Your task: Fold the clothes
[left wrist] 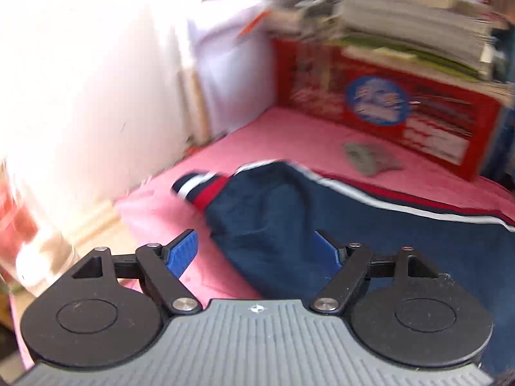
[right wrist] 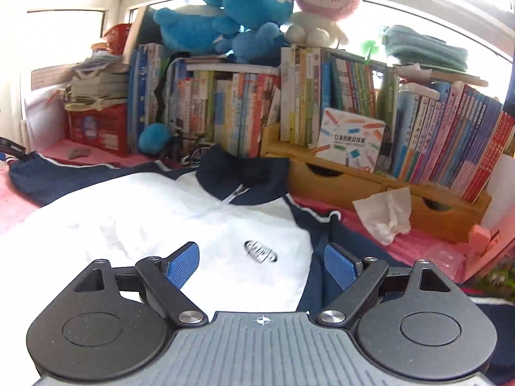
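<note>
A navy and white zip jacket (right wrist: 180, 212) lies spread front-up on the pink cover (right wrist: 16, 206), its collar toward the bookshelf. My right gripper (right wrist: 262, 262) hovers open above its white chest and small logo (right wrist: 260, 252), with nothing between the blue pads. The left wrist view, blurred, shows the jacket's navy sleeve (left wrist: 267, 212) stretched out with a striped red, white and navy cuff (left wrist: 201, 188). Over that sleeve, my left gripper (left wrist: 257, 249) stands open, its blue pads (left wrist: 183, 252) clear of the cloth.
A red printed box (left wrist: 386, 106) under a stack of papers (left wrist: 402, 16) stands at the back left. A small grey object (left wrist: 370, 157) lies before it. Books, plush toys (right wrist: 244, 6), a wooden drawer unit (right wrist: 354, 180) and a crumpled tissue (right wrist: 386, 212) line the back.
</note>
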